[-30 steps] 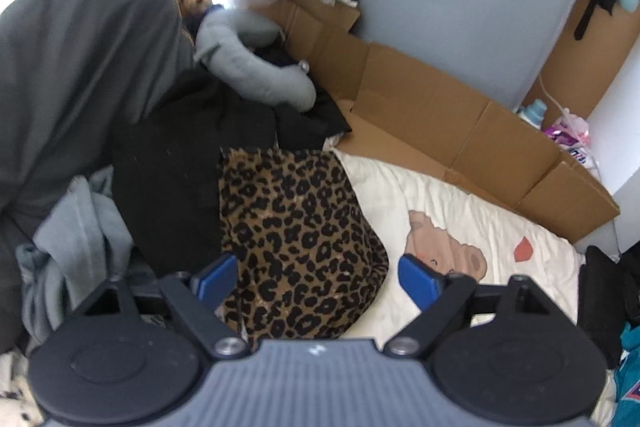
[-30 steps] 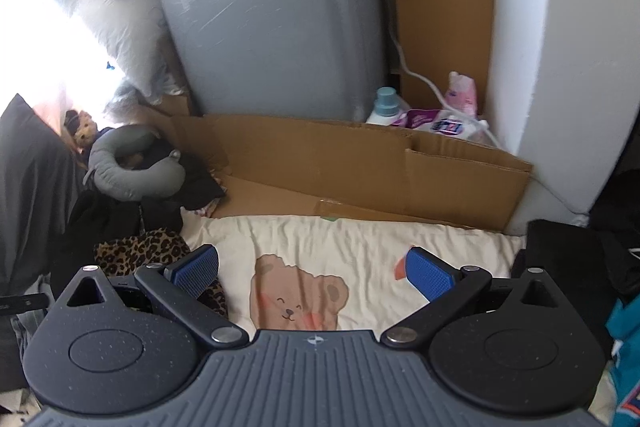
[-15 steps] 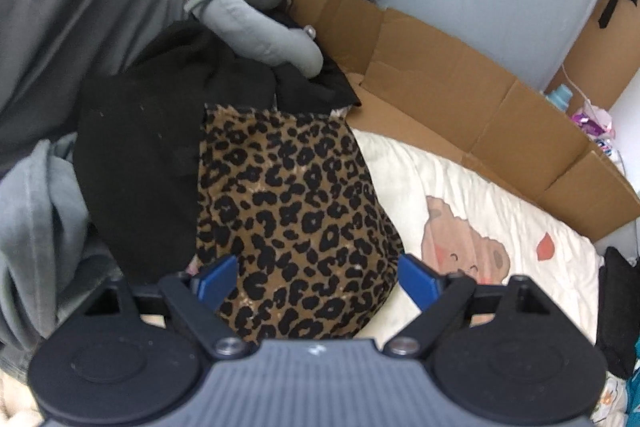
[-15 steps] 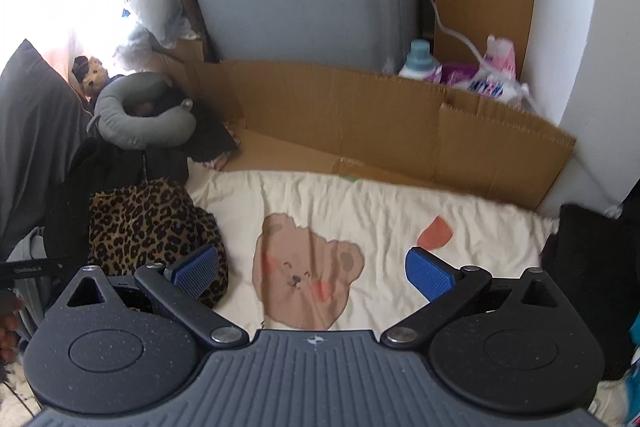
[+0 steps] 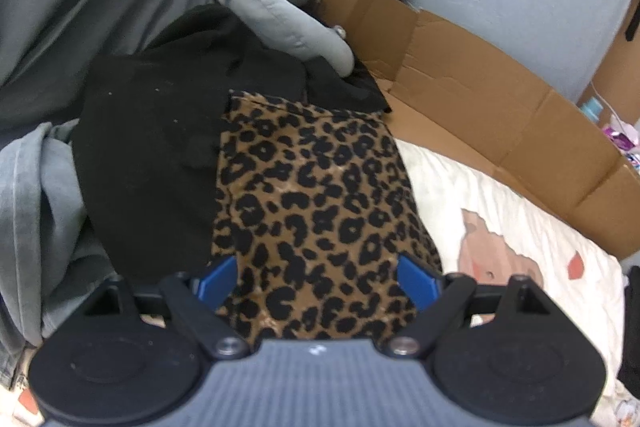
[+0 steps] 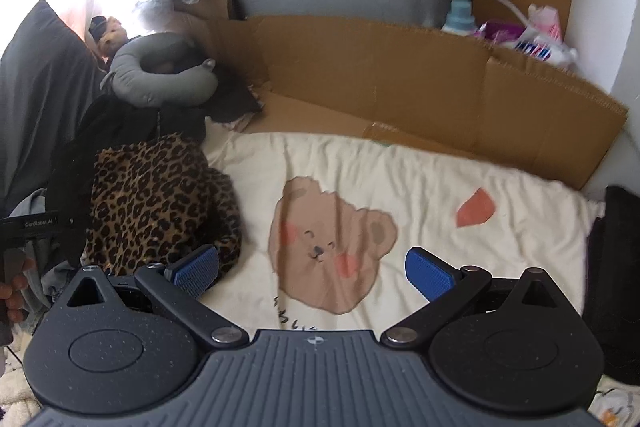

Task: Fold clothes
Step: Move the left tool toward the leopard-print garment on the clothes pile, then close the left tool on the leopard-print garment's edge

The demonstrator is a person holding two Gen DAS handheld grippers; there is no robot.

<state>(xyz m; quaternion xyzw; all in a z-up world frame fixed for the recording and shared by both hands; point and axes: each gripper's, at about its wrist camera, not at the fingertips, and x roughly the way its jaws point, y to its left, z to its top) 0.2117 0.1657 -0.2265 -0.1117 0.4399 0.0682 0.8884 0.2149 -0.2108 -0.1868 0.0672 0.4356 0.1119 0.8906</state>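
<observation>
Both grippers have dropped closer to the bed [image 6: 440,179] since a second ago. Left gripper [image 5: 318,277] hovers over the leopard-print garment [image 5: 320,195], fingers spread wide, nothing pinched. Right gripper [image 6: 312,267], fingers also apart, sits above the bear picture [image 6: 332,243] on the cream cover. Only the right view shows a hand [image 6: 14,291] at the left edge; only the left view shows the black garment [image 5: 152,155] plainly beside the leopard print.

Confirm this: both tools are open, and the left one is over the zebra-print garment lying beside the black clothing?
Not quite: the garment is leopard-print, brown with black spots, as the left wrist view shows. The left tool and right tool are open, and the black clothing lies beside it.
</observation>
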